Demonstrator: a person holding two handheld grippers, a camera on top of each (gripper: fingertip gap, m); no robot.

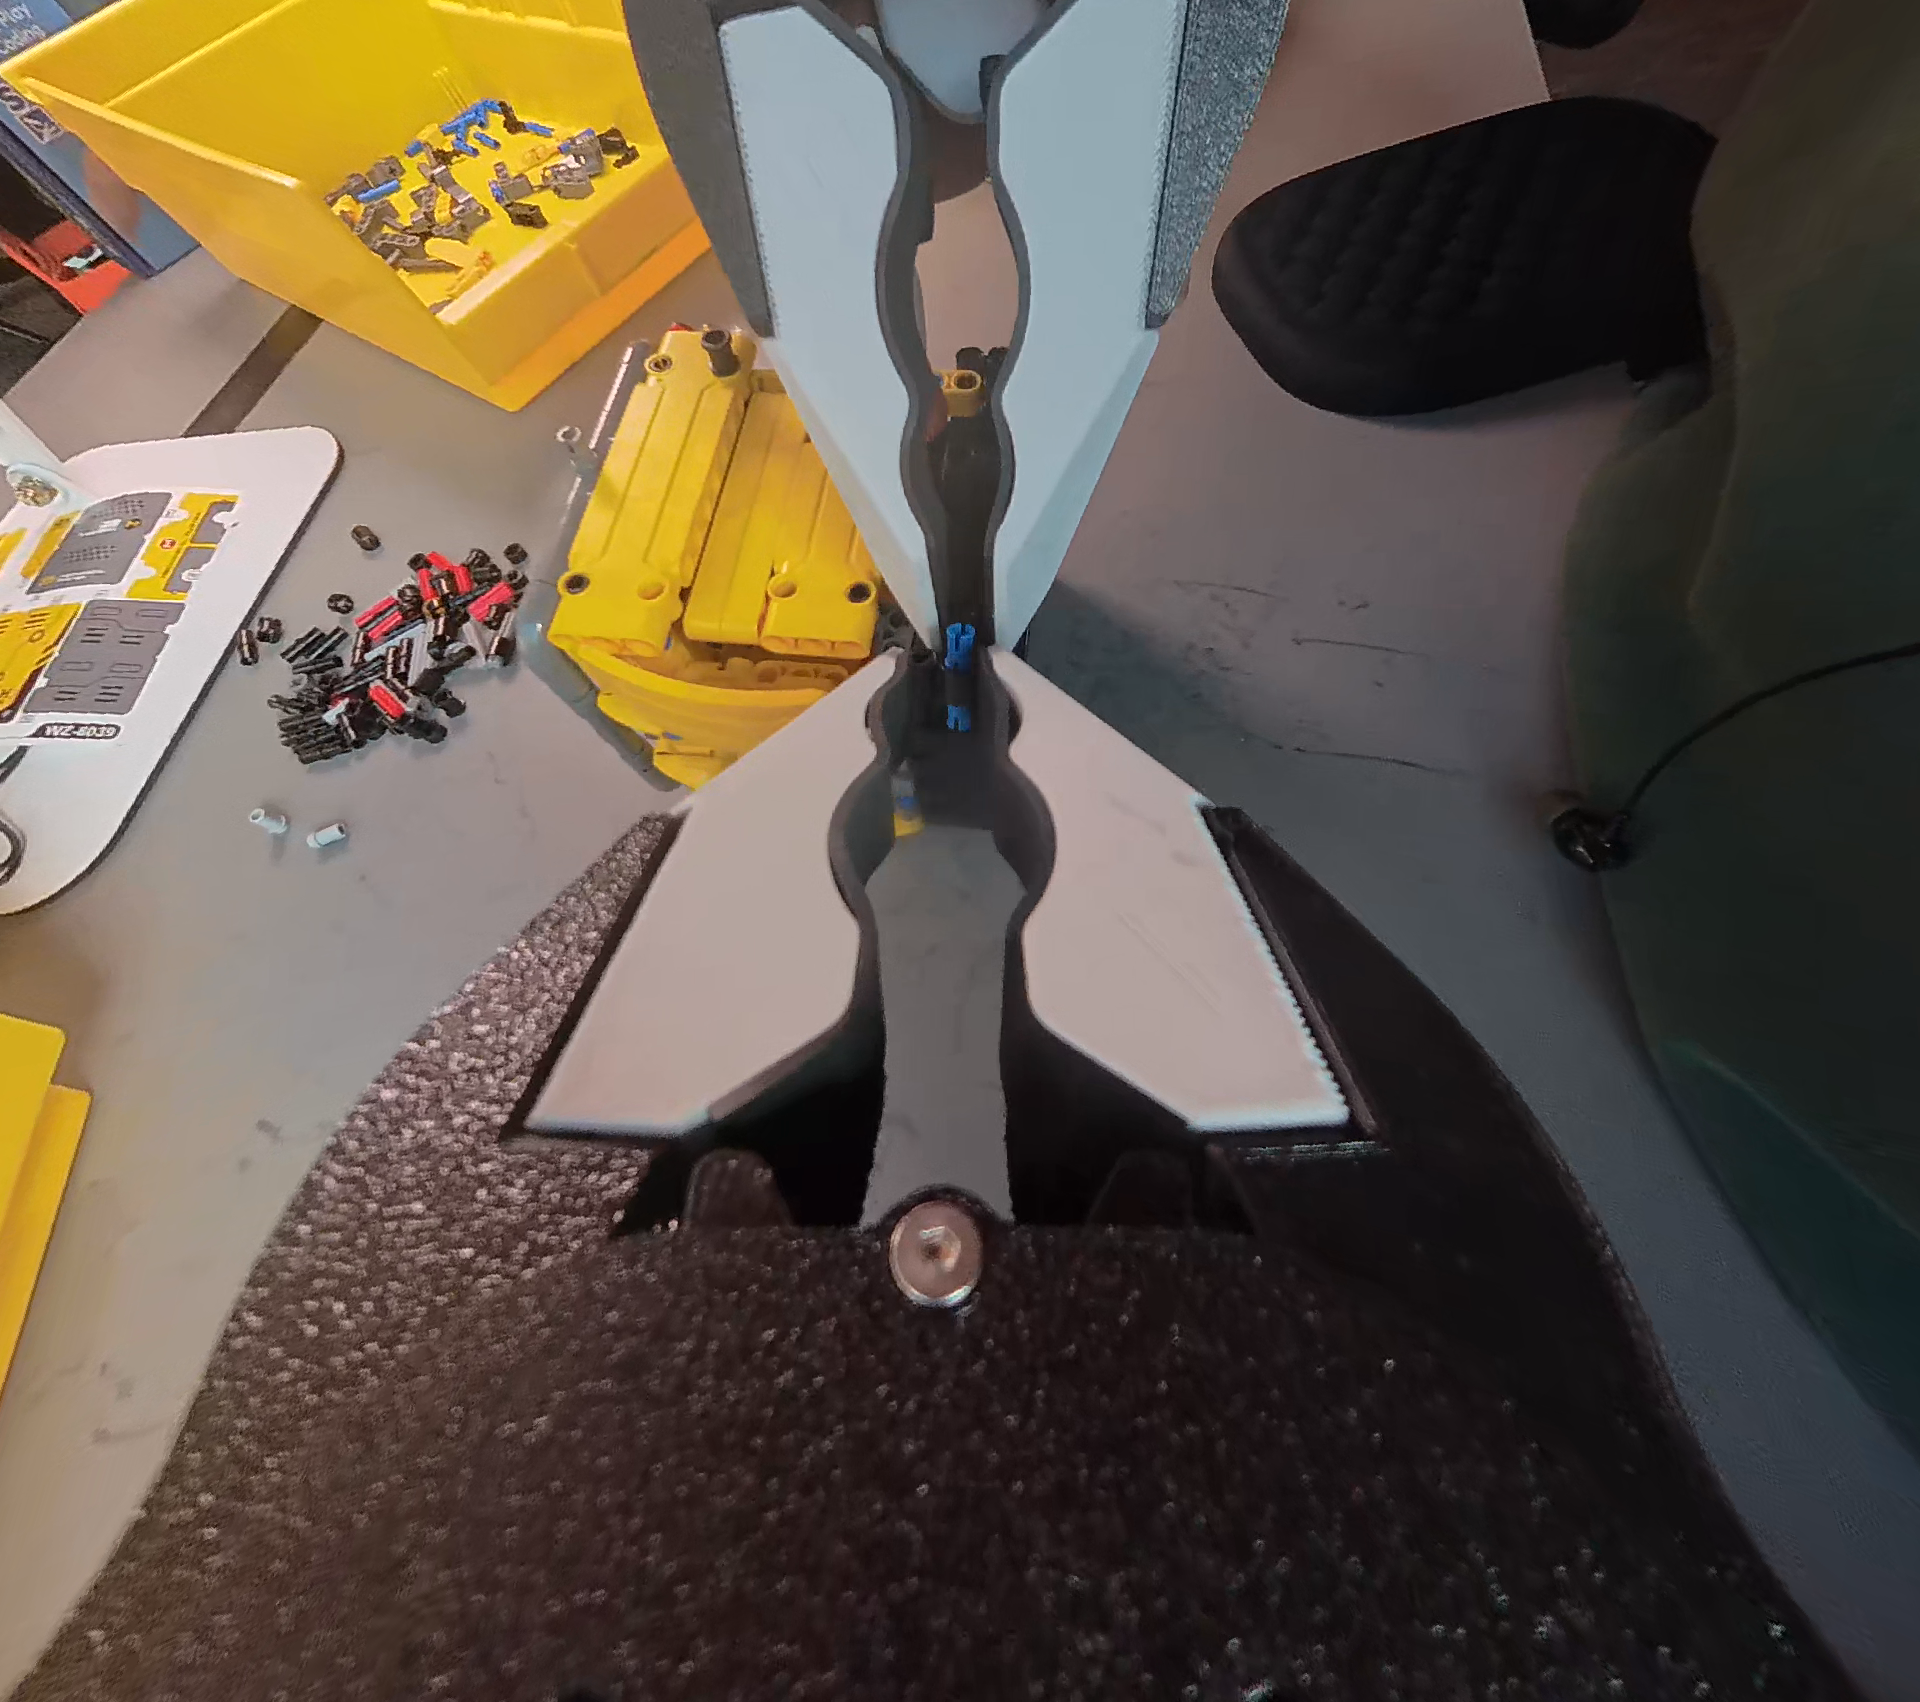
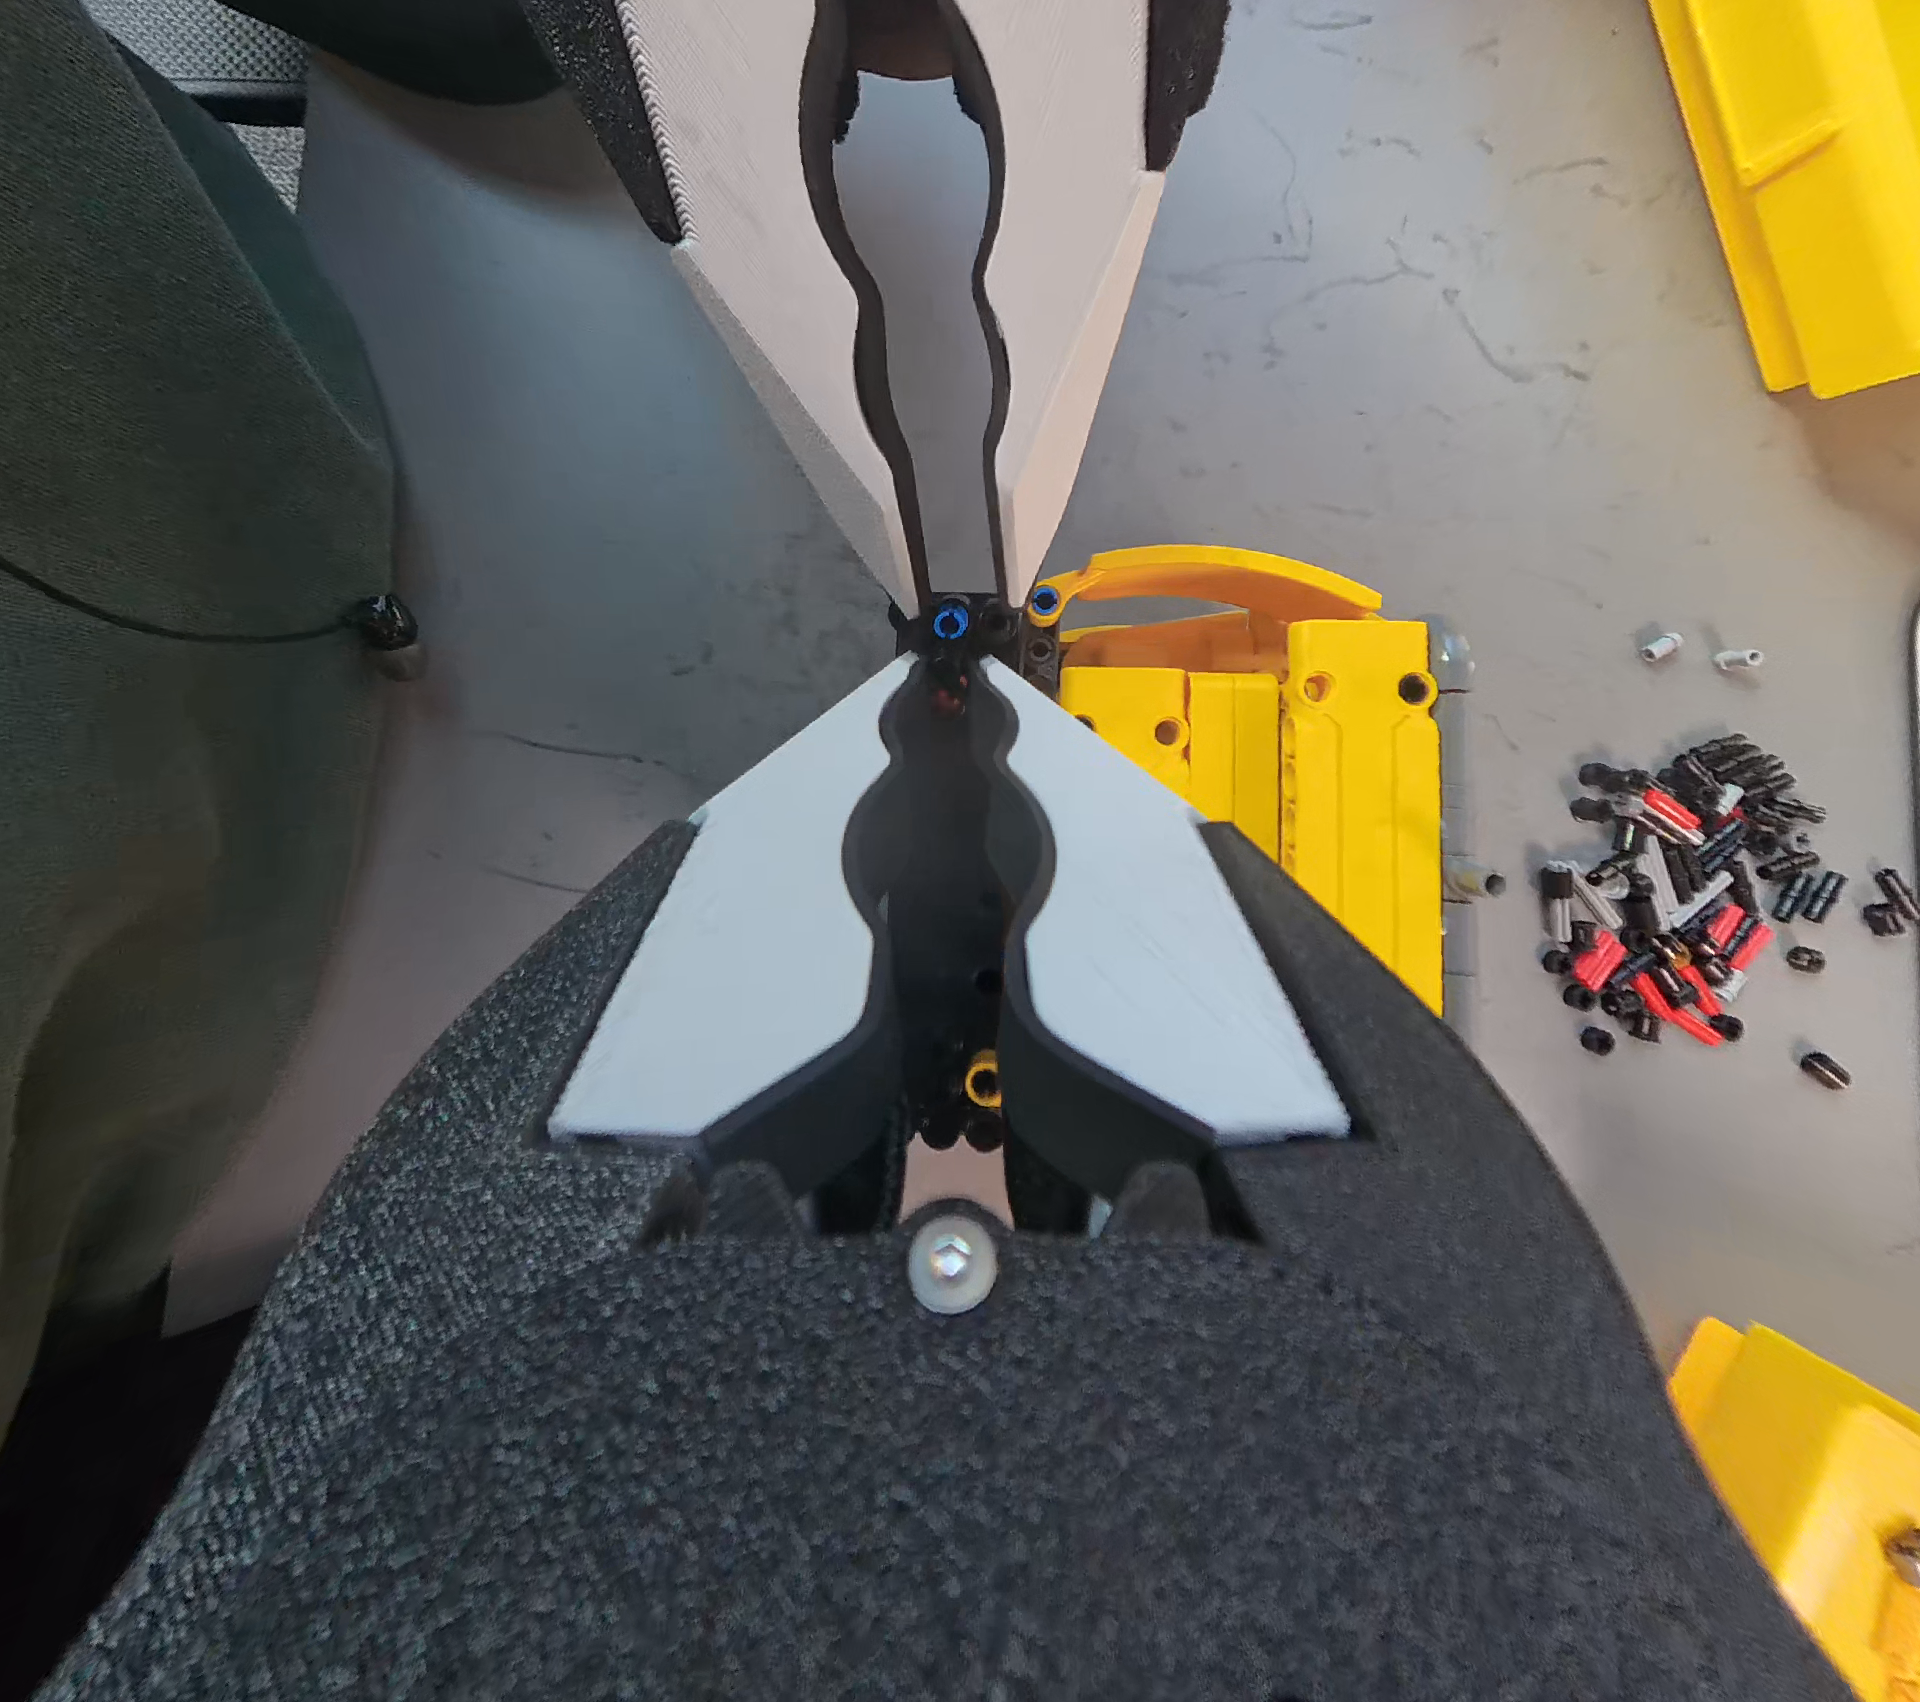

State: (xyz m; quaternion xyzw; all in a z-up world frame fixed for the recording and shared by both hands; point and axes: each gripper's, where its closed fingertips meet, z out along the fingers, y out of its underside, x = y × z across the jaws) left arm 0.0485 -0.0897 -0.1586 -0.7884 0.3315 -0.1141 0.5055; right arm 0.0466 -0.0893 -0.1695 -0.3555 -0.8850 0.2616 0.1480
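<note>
Left wrist view: left gripper [image 1: 954, 653] jaws pinching blue pin [image 1: 957, 676], long axis upright; right gripper [image 2: 948, 655] jaws clamping black beam [image 2: 951, 925] on yellow model [image 2: 1330, 779], tip to tip.

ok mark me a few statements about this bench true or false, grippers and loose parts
1. The left gripper pinches a blue pin at its tips. True.
2. The right gripper is open and empty. False: it is shut on a black beam that runs back between its fingers.
3. The pile of black and red pins lies inside the yellow bin. False: it lies loose on the grey table, beside the yellow model.
4. The yellow bin holds grey, black and blue parts. True.
5. The two grippers are far apart. False: they meet tip to tip.
</note>
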